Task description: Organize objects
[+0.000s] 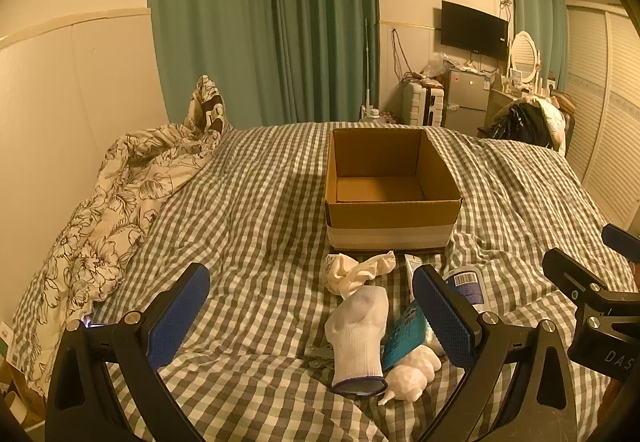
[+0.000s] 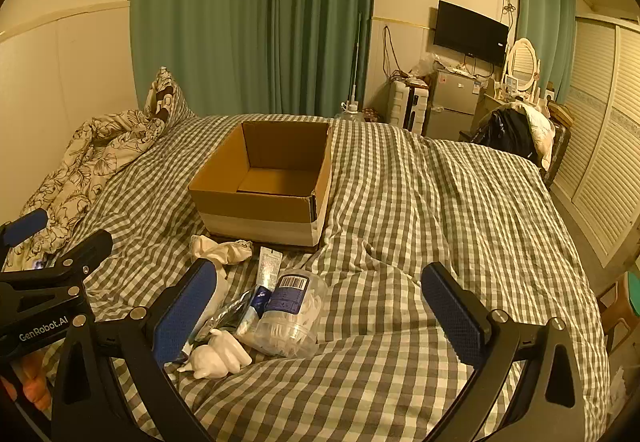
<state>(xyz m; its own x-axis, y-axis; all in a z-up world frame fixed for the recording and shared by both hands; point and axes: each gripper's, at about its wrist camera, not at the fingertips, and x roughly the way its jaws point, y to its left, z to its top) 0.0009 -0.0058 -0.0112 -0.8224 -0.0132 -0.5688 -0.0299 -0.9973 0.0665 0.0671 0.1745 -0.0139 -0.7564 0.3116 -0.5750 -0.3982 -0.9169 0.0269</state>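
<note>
From the left wrist view, the left gripper (image 1: 310, 316) hangs low over the bed (image 1: 256, 201) with its jaws spread wide and nothing between them; a white sock (image 1: 358, 334) lies just ahead in the gap, near a crumpled cream cloth (image 1: 356, 270), a teal packet (image 1: 404, 334) and a white figurine (image 1: 412, 374). The open cardboard box (image 1: 390, 217), which looks empty, sits farther off, beyond the pile. The items overlap, so closing on the sock could drag the packet or figurine along, or pinch the loose checked cover beneath. From the right wrist view, the right gripper (image 2: 320, 312) is likewise wide open and empty, held level just above the bed and aimed forward, with a clear plastic jar (image 2: 290, 316) and a tube (image 2: 269, 268) lying at the left of its span and the box (image 2: 260, 203) far left. The jar lies on its side on soft bedding and would probably roll or slip from a shallow pinch. The left gripper (image 2: 48, 274) shows close at the left edge, so both reaching into the same pile risks a collision.
</note>
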